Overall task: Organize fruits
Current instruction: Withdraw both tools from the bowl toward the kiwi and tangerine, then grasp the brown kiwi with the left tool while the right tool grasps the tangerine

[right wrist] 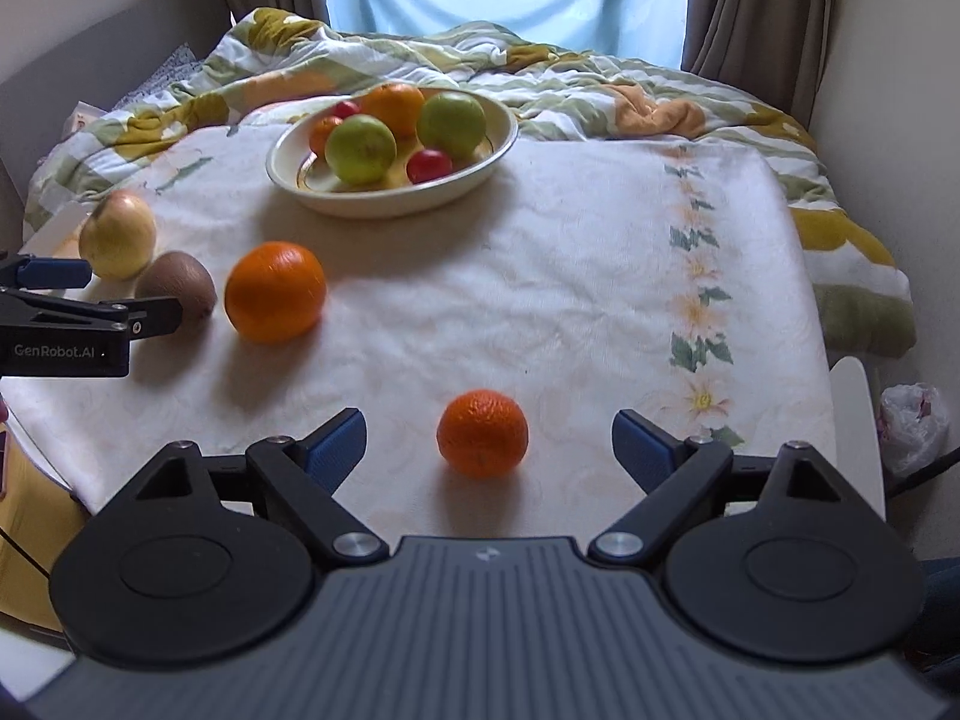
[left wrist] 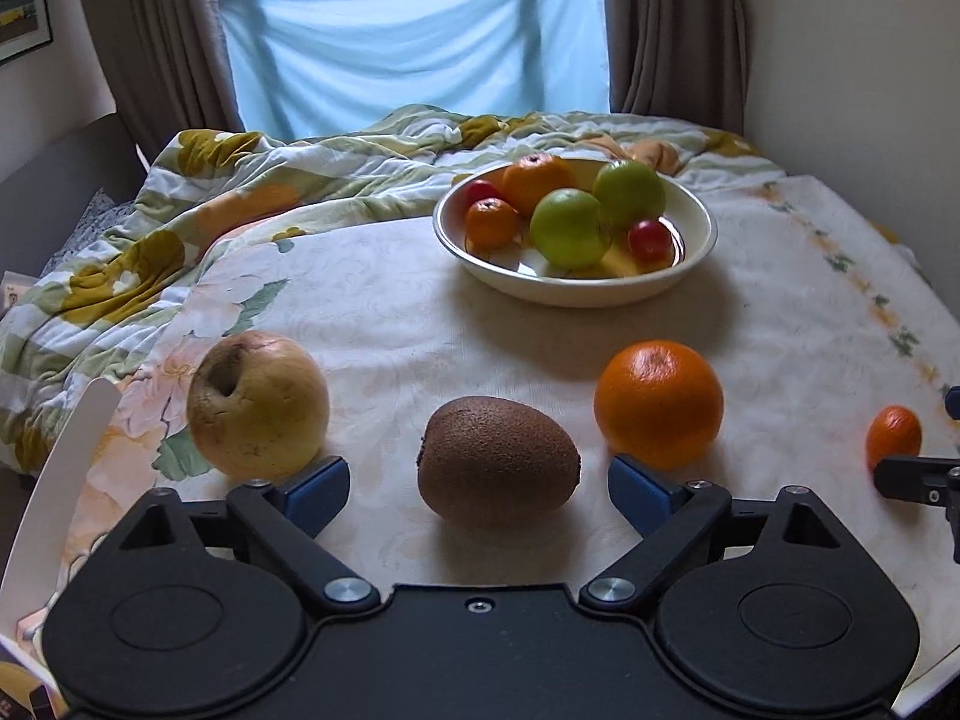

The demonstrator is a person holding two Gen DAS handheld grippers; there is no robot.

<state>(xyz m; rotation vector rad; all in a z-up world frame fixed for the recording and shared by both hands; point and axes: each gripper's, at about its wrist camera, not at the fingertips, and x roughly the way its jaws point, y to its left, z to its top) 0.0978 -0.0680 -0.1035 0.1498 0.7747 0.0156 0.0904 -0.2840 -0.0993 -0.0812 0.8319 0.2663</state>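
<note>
A brown kiwi (left wrist: pixel 498 459) lies on the floral cloth between the blue pads of my left gripper (left wrist: pixel 480 483), which is open and clear of it on both sides. Beside the kiwi sit a yellow apple (left wrist: pixel 258 405) on the left and a big orange (left wrist: pixel 658 403) on the right. A small mandarin (right wrist: pixel 483 433) rests between the spread fingers of my right gripper (right wrist: pixel 489 441), also open and not touching it. Farther back stands a cream bowl (right wrist: pixel 384 204) holding oranges, green apples and small red fruits.
A crumpled floral quilt (left wrist: pixel 150 252) is heaped behind and to the left of the cloth. A white curved chair back (right wrist: pixel 858 420) and a plastic bag (right wrist: pixel 912 426) sit off the right edge. Curtains and a blue sheet (left wrist: pixel 414 48) cover the window.
</note>
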